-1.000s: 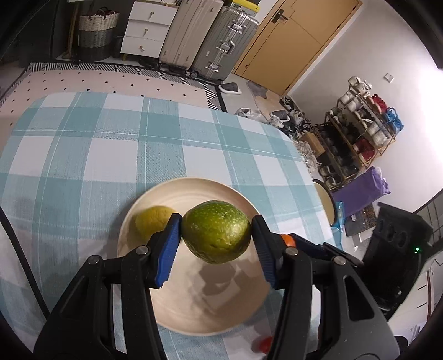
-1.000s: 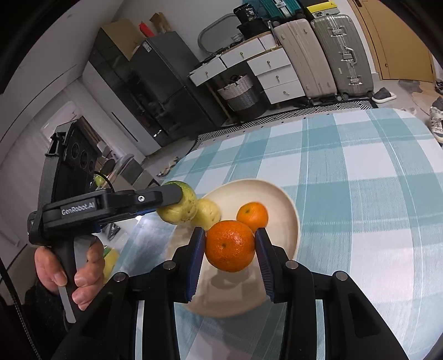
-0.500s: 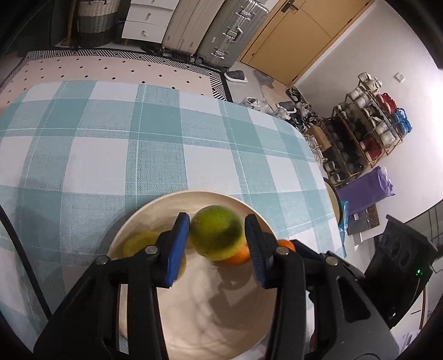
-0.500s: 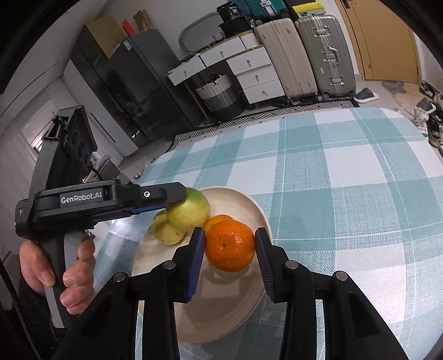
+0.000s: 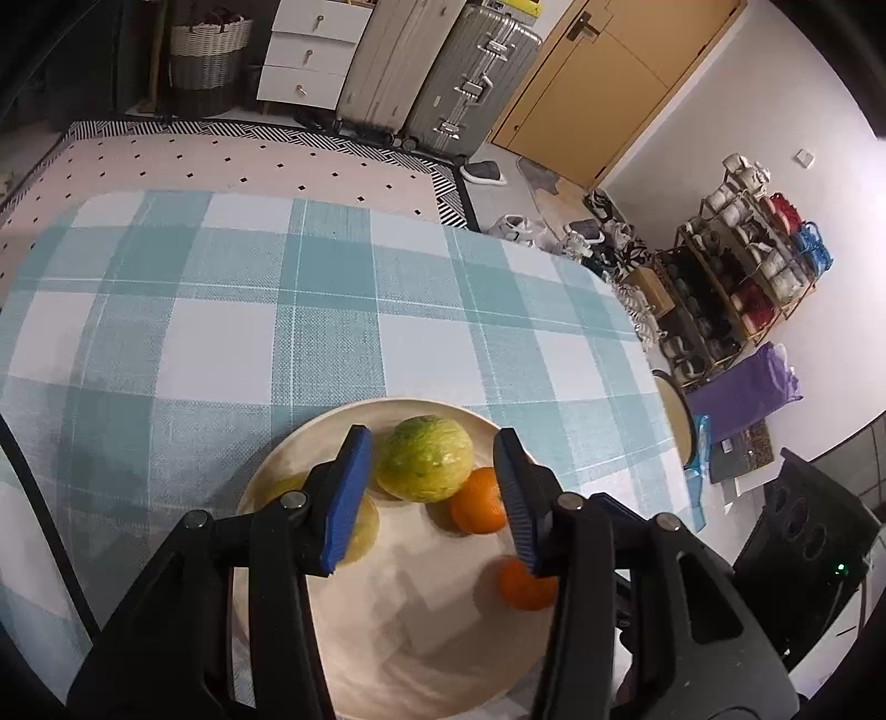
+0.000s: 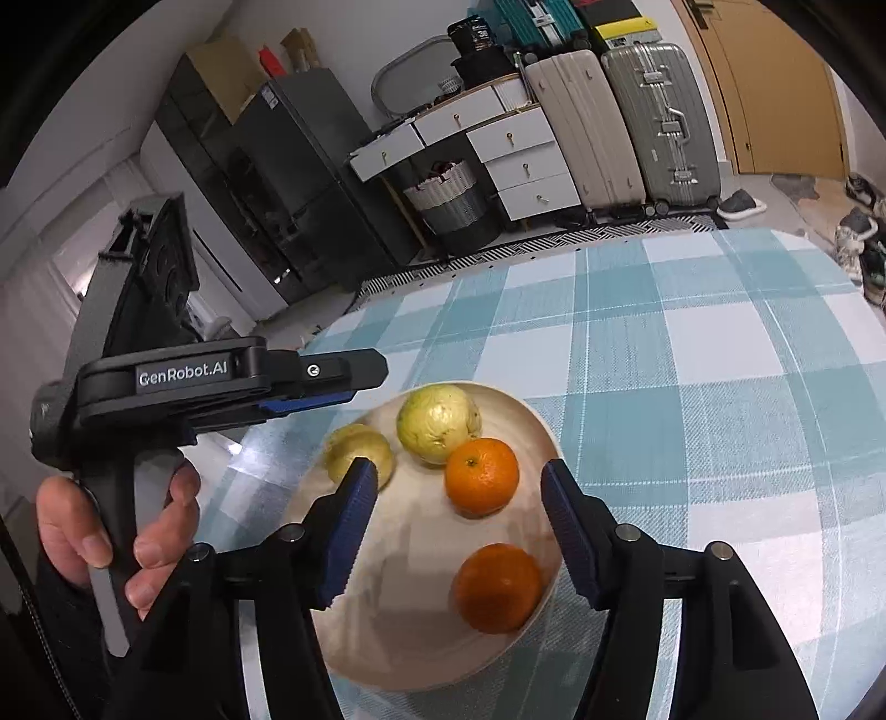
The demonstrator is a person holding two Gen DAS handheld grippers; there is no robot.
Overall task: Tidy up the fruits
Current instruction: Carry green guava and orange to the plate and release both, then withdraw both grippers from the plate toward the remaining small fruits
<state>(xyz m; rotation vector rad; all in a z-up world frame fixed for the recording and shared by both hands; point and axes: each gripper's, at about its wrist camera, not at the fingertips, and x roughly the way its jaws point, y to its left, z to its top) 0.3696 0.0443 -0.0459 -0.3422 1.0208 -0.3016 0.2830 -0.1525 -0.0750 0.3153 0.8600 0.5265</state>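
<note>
A cream plate (image 5: 421,637) (image 6: 398,637) on the checked tablecloth holds a green guava (image 5: 425,466) (image 6: 438,422), a yellow fruit (image 5: 362,529) (image 6: 357,451) and two oranges (image 5: 479,508) (image 5: 523,587) (image 6: 482,481) (image 6: 496,587). My left gripper (image 5: 432,498) is open and empty above the plate, its jaws either side of the guava without touching it. My right gripper (image 6: 459,531) is open and empty above the plate, over the near orange. The left gripper also shows in the right wrist view (image 6: 332,382), held by a hand.
The teal and white checked tablecloth (image 5: 277,310) (image 6: 692,360) covers the round table. Suitcases (image 5: 459,83), a white drawer unit (image 5: 310,55), a basket (image 5: 205,50) and a shoe rack (image 5: 736,266) stand on the floor beyond the table.
Both grippers opened. The left let go of the green guava onto the plate; the right let go of the orange, which now lies at the plate's near edge.
</note>
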